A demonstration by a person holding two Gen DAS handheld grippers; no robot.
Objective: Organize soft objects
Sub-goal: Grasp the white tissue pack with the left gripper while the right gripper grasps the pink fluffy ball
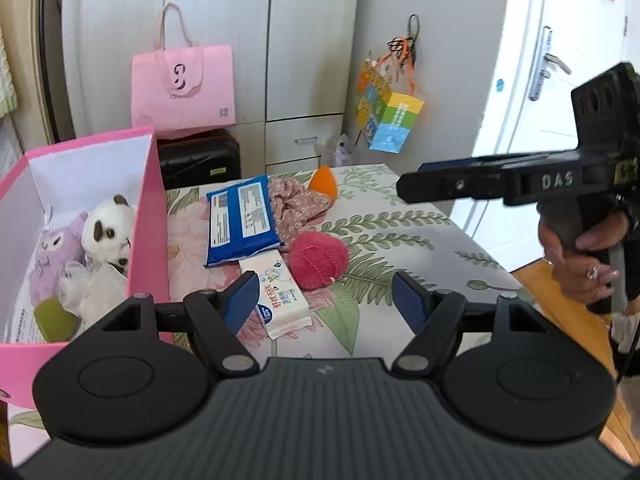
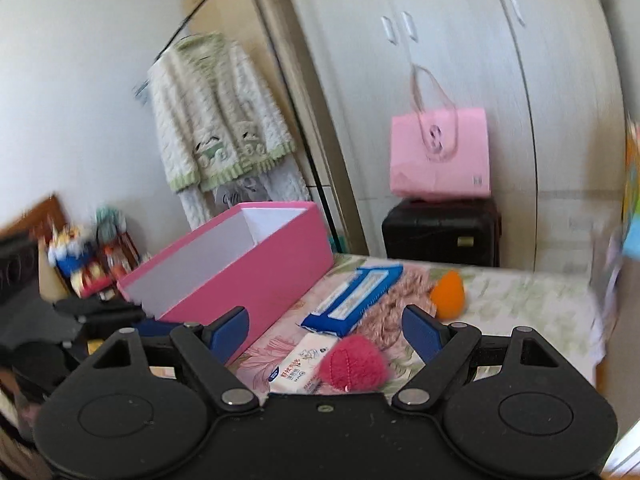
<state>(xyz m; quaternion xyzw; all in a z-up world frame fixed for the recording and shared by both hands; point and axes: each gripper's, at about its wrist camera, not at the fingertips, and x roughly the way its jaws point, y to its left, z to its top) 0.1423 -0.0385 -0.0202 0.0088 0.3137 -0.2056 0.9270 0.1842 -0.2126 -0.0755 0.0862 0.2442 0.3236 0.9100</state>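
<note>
Blurring right view; pink box (image 2: 256, 268) contents hidden

Bright daylight; left view sharp, right view motion-blurred, perhaps overexposed; fisheye-curved edges.

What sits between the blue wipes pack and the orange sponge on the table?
The floral pink scrunchie lies bunched between the blue wipes pack and the orange sponge, touching both. The left wrist view shows it best; the right wrist view is blurred.
</note>
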